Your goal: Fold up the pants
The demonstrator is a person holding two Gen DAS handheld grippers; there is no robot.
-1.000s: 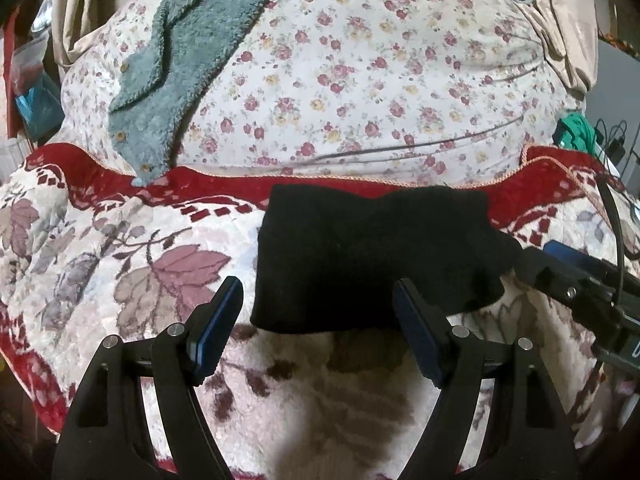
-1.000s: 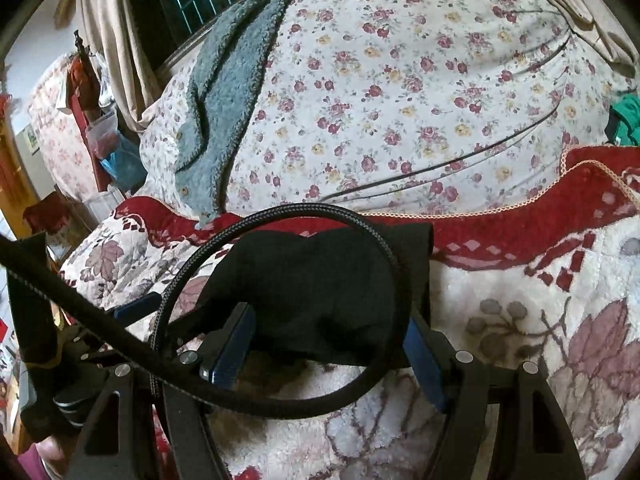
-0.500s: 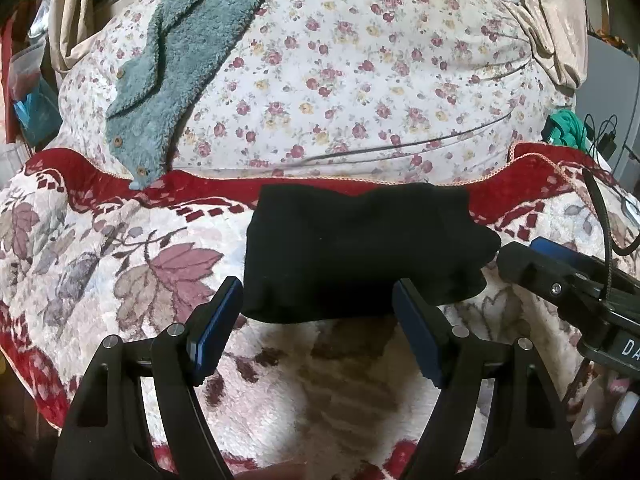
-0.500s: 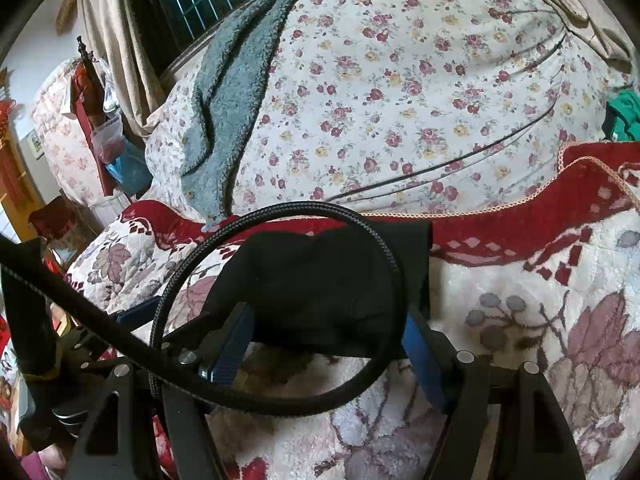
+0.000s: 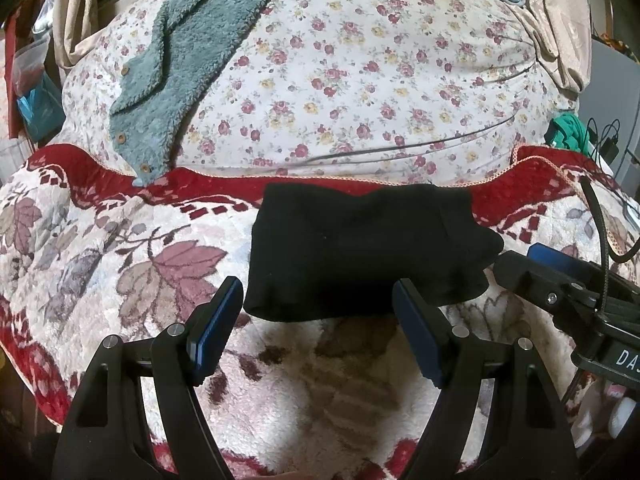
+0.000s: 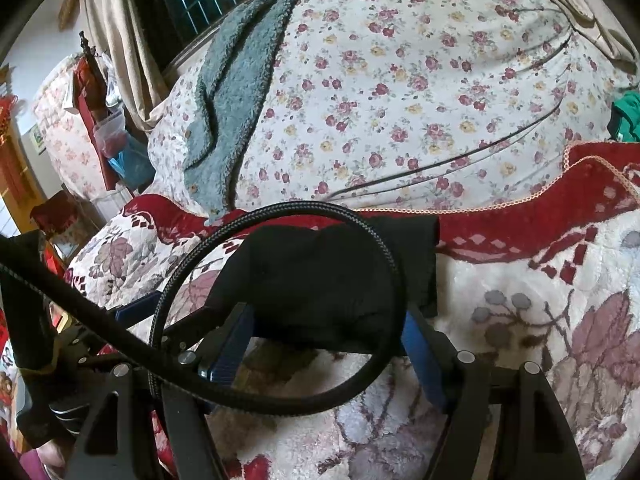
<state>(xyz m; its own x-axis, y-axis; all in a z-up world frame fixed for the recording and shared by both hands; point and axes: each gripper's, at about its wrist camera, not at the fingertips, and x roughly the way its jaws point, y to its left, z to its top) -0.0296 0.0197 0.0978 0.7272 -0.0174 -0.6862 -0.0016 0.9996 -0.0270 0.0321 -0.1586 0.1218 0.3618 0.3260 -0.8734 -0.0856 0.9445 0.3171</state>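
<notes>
The black pants (image 5: 360, 248) lie folded into a compact rectangle on the leaf-patterned blanket (image 5: 120, 264), just below its red border. My left gripper (image 5: 318, 320) is open and empty, its blue pads just short of the pants' near edge. My right gripper (image 6: 326, 344) is open and empty too, at the near edge of the pants (image 6: 328, 276). In the left wrist view the right gripper (image 5: 560, 280) reaches in from the right, its tip beside the pants' right end. A black braided cable (image 6: 280, 380) loops across the right wrist view.
A big floral quilt mound (image 5: 360, 80) rises behind the pants, with a teal fleece garment (image 5: 188, 52) draped over it. A green cloth (image 5: 568, 132) and chargers sit at the far right. Clutter and a blue bag (image 6: 132, 160) stand at the left.
Both grippers have drawn back slightly from the pants, which now sit a bit farther from the pads. The pants have not moved on the blanket.
</notes>
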